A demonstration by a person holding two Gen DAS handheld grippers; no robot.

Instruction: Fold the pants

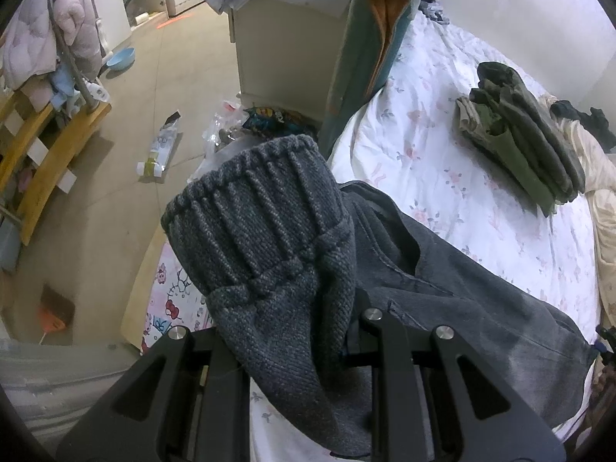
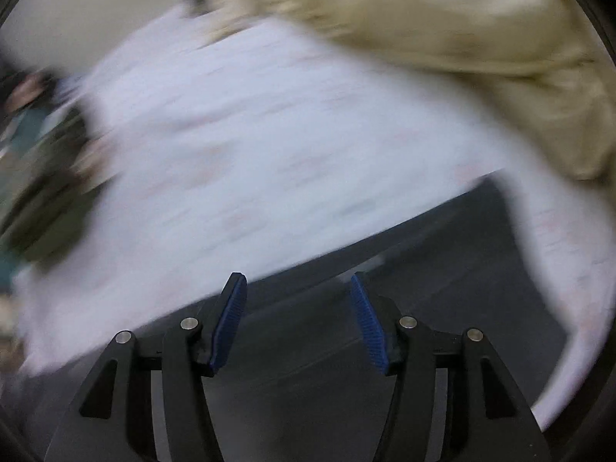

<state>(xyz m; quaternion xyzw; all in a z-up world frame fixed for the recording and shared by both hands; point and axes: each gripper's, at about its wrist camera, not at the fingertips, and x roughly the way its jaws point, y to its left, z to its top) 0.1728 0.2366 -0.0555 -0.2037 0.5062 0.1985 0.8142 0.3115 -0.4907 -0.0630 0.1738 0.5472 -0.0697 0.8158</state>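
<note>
The dark grey pants [image 1: 462,300] lie on the bed with the white flowered sheet [image 1: 442,123]. My left gripper [image 1: 304,331] is shut on the pants' ribbed knit cuff [image 1: 261,223], which stands up in front of the camera and hides the fingertips. The right wrist view is blurred by motion. There my right gripper [image 2: 298,288] is open and empty, its blue pads [image 2: 231,319] apart just above the dark grey pants [image 2: 346,346], near their edge on the white sheet [image 2: 250,134].
A pile of folded olive-green clothes [image 1: 527,134] sits on the bed at the right. A beige garment [image 2: 481,38] lies beyond the right gripper. A green and orange fabric bundle [image 1: 369,50] leans against a white cabinet [image 1: 285,46]. Litter lies on the floor at the left [image 1: 161,146].
</note>
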